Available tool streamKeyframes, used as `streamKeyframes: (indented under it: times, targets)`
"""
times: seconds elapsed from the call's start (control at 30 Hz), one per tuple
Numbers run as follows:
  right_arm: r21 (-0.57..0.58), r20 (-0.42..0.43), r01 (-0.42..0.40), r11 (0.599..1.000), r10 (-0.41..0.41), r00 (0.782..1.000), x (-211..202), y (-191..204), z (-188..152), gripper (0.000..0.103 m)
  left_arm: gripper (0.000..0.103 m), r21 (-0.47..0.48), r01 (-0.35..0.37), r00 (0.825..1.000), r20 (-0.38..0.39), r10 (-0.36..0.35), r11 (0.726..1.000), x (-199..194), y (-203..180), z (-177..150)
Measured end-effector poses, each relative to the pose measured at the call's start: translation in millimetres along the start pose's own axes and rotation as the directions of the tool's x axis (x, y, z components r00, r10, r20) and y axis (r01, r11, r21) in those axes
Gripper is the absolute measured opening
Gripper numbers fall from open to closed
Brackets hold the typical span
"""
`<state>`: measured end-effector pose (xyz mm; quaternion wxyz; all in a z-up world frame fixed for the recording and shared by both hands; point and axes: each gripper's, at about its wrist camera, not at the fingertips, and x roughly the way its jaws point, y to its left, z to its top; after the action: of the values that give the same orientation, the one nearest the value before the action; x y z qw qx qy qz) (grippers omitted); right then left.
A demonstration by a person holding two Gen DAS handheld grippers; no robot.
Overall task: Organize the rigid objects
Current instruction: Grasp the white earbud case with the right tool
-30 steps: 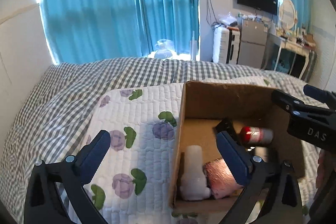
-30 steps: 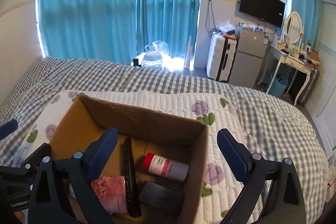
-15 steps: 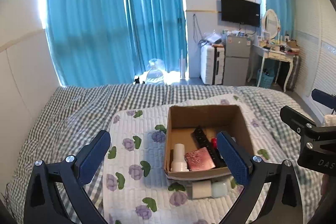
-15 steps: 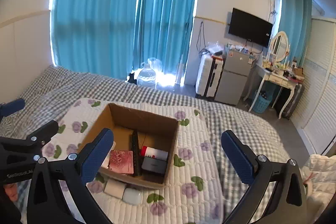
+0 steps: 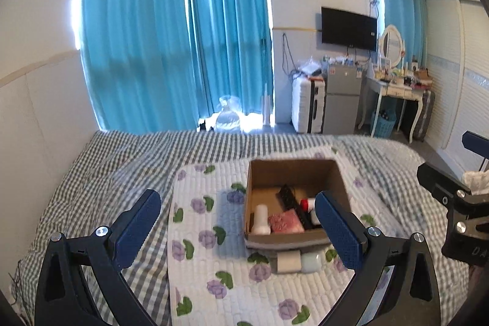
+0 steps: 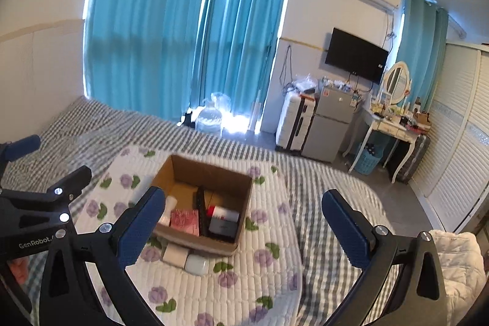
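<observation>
An open cardboard box sits on a floral quilted mat on the bed. In it lie a white bottle, a pink packet, a black bar, a red-capped white bottle and a dark grey case. A white block and a pale case lie on the mat against the box front. My left gripper and right gripper are both open and empty, held high and back from the box.
The bed has a grey checked cover. Blue curtains, a water jug, a suitcase, a small fridge, a wall TV and a dressing table stand beyond. White cloth lies at the right.
Both grippers have pulled up and back from just over the box, so the whole box, mat and room now show. Both stay open and empty.
</observation>
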<state>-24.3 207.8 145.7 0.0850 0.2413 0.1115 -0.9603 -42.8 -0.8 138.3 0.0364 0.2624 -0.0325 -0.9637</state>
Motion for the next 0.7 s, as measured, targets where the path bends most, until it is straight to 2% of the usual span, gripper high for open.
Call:
streamKeyframes:
  times: [0.17, 0.27, 0.37, 0.57, 0.7]
  targets:
    - [0.012, -0.062, -0.032, 0.999, 0.033, 0.998, 41, 9, -47, 0.103, 0.103, 0.034, -0.014, 0.998, -0.068, 0.016, 0.999, 39, -7, -48]
    - [0.003, -0.134, -0.035, 0.999, 0.035, 0.990, 86, 13, -78, 0.103, 0.103, 0.040, -0.015, 0.993, -0.120, 0.019, 0.999, 74, -11, -78]
    - [-0.005, -0.202, -0.039, 0.999, 0.037, 0.979, 132, 17, -105, 0.103, 0.103, 0.051, -0.023, 0.980, -0.199, 0.033, 0.998, 113, -17, -104]
    - [-0.025, -0.296, -0.107, 0.994, 0.095, 0.950, 207, 31, -155, 0.103, 0.103, 0.052, -0.025, 0.964, -0.264, 0.038, 0.998, 173, -27, -138]
    - [-0.060, -0.380, -0.171, 0.983, 0.136, 0.915, 236, 45, -183, 0.100, 0.103, 0.060, -0.023, 0.947, -0.320, 0.041, 0.998, 198, -23, -162]
